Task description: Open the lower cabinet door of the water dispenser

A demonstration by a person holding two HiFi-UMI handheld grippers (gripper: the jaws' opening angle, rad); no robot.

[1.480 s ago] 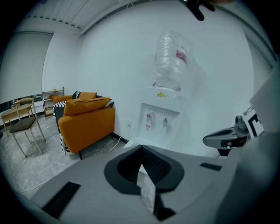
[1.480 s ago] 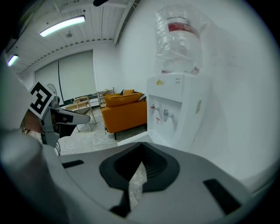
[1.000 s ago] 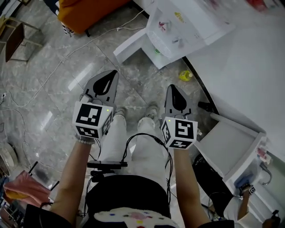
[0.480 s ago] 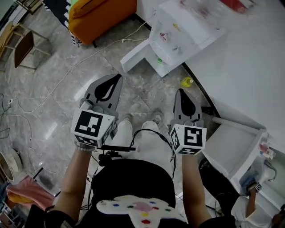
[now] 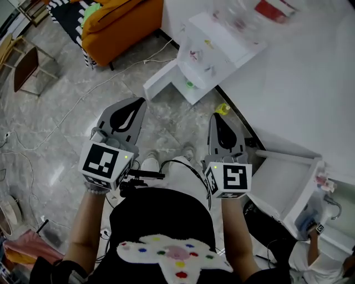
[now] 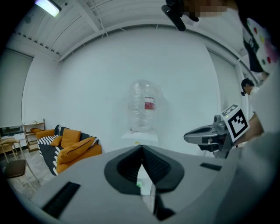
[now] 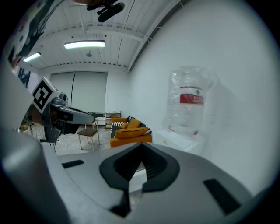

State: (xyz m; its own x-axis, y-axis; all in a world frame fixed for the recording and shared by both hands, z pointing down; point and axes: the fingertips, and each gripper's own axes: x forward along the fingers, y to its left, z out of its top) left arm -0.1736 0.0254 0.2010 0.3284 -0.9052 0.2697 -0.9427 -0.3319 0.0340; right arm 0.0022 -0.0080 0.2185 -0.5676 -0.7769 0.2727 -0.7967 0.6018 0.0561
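The white water dispenser (image 5: 222, 41) stands against the wall at the top of the head view, with a clear bottle (image 5: 252, 11) bearing a red label on top. A white panel (image 5: 161, 82) juts out from its lower part over the floor, and a green spot (image 5: 189, 84) shows beside it. My left gripper (image 5: 136, 105) and right gripper (image 5: 217, 119) are held side by side in front of my body, well short of the dispenser, both shut and empty. The left gripper view shows the bottle (image 6: 144, 109) straight ahead beyond the shut left gripper (image 6: 142, 148). The right gripper view has the bottle (image 7: 190, 100) to the right of the shut right gripper (image 7: 141, 146).
An orange sofa (image 5: 119, 22) with a striped cloth stands at the top left, a chair (image 5: 25, 66) at the far left. A small yellow object (image 5: 223, 108) lies on the floor by the wall. A white open unit (image 5: 288, 186) stands to my right. Cables run across the marble floor (image 5: 66, 122).
Both grippers have risen together and stayed shut. In the head view the dispenser and sofa have come further into the frame.
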